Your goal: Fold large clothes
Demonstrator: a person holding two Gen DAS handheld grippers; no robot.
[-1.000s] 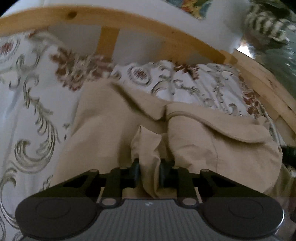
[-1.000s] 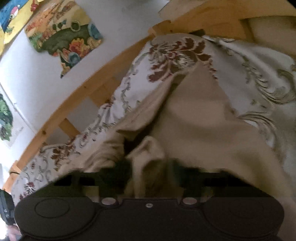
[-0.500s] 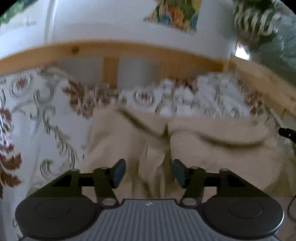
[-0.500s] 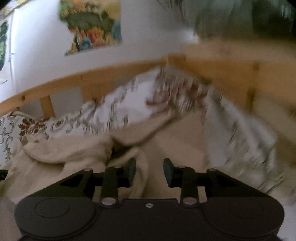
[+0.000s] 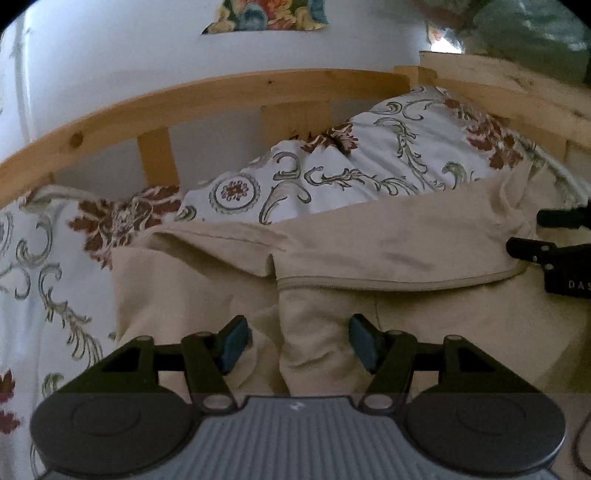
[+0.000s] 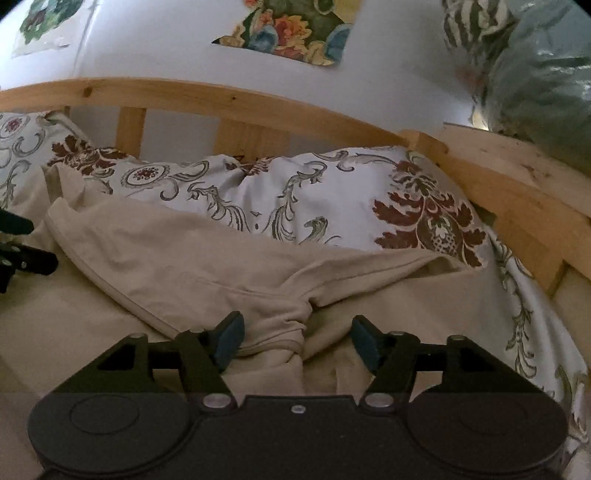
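**Both grippers released; beige garment laid down on the bed**

Moved since the earlier frames: each gripper then pinched a ridge of beige cloth between closed pads; now both stand back from it with a clear gap, and the cloth has dropped flat.

Item 1. Left gripper point(image 5: 298, 341). Jaws parted and steady, blue pads clear of the fabric. A soft upright fold of cloth lies between them, touched by neither pad. Probable reason: the fold has been carried over and let go so it can settle.

Item 2. Right gripper point(image 6: 297, 341). Jaws opening at this moment; a bunched knot of cloth sits between the pads, not pressed. It also shows at the right edge of the left view.

Item 3. Beige garment point(image 5: 406, 243). Large, plain, soft knit, with a stitched hem band running across. Lies on the near part of the bed, its far flap doubled over toward the viewer, slightly rumpled at the middle seam. Far edge rests against the patterned pillow point(image 6: 295, 195).

Item 4. Wooden bed rail point(image 5: 221, 96). Runs along the far side, behind the pillow; white wall with a floral picture point(image 6: 288, 29) beyond.

Assessment: one fold appears placed; smoothing or a further fold likely remains.
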